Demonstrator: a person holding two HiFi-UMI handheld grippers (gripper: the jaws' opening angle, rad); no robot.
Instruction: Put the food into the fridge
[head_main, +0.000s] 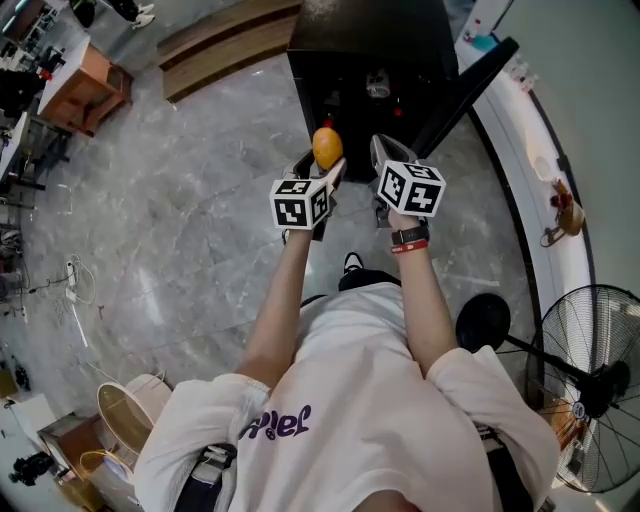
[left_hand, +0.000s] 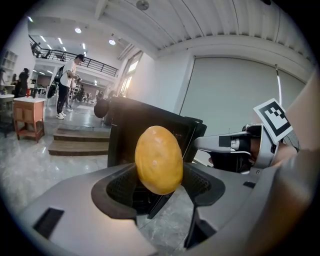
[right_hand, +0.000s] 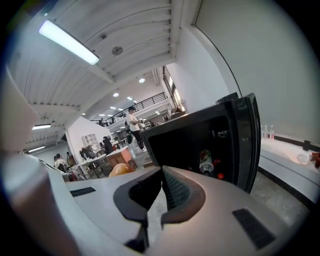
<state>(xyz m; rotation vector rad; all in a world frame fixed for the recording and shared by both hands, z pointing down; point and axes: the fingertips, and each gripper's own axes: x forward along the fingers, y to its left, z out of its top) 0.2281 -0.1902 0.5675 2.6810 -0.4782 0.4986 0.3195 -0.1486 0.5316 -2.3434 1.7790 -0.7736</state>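
A yellow-orange oval piece of food (head_main: 327, 148) is held in my left gripper (head_main: 322, 168), whose jaws are shut on it (left_hand: 159, 160). It hangs just in front of the small black fridge (head_main: 366, 60), which stands on the floor with its door (head_main: 470, 85) swung open to the right. My right gripper (head_main: 384, 148) is beside the left one and is shut with nothing in it; its pads (right_hand: 170, 187) touch. Inside the fridge (right_hand: 195, 145) I see a can (right_hand: 205, 160) and small red items on a shelf.
A white curved ledge (head_main: 540, 170) runs along the right, with a standing fan (head_main: 590, 390) and a black stool (head_main: 483, 320) behind me. Wooden steps (head_main: 225, 45) and a wooden table (head_main: 85, 85) lie to the left of the fridge. People stand far off.
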